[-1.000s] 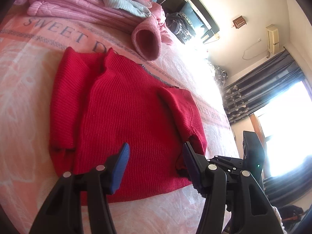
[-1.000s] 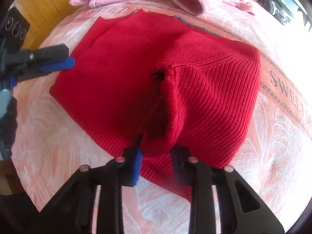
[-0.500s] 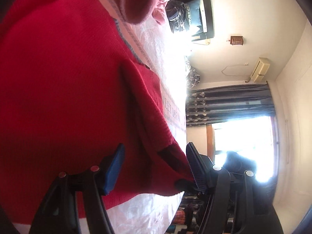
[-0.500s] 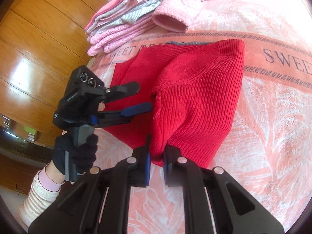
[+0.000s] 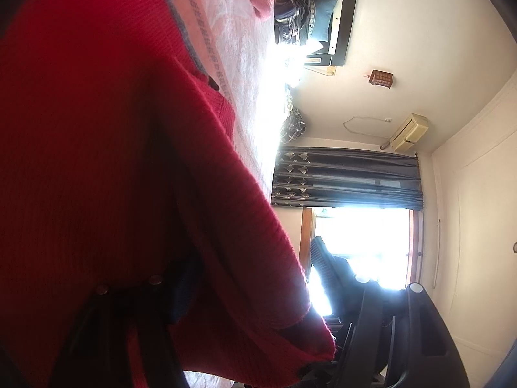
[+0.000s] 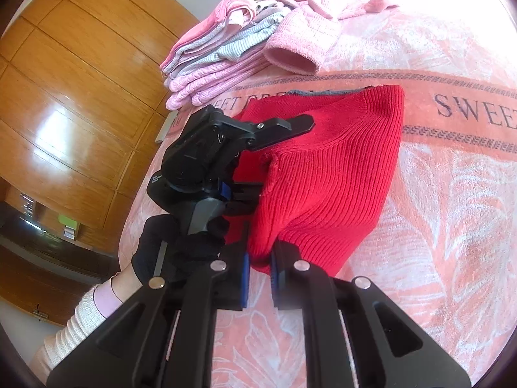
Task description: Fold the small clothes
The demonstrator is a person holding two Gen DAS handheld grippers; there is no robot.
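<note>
Left wrist view: the red ribbed knit sweater [image 5: 97,161] fills most of the frame, draped over the left gripper [image 5: 252,294]. One finger lies under the cloth, the other [image 5: 326,274] stands clear against the bright window, so the jaws are spread with a fold of knit hanging between them. The pink patterned bedspread [image 5: 239,48] shows beyond.

Right wrist view: the right gripper [image 6: 260,278] has its blue pads pressed together on the sweater's [image 6: 329,168] near lower edge, lifting it off the bedspread [image 6: 452,226]. The left gripper [image 6: 278,158], held in a black-gloved hand [image 6: 174,252], reaches into the fold from the left. The sweater's fold line runs away from the right gripper toward the stack of folded pink and grey clothes [image 6: 226,58] at the far-left corner; the right gripper is nearer the free edge to carry over.
</note>
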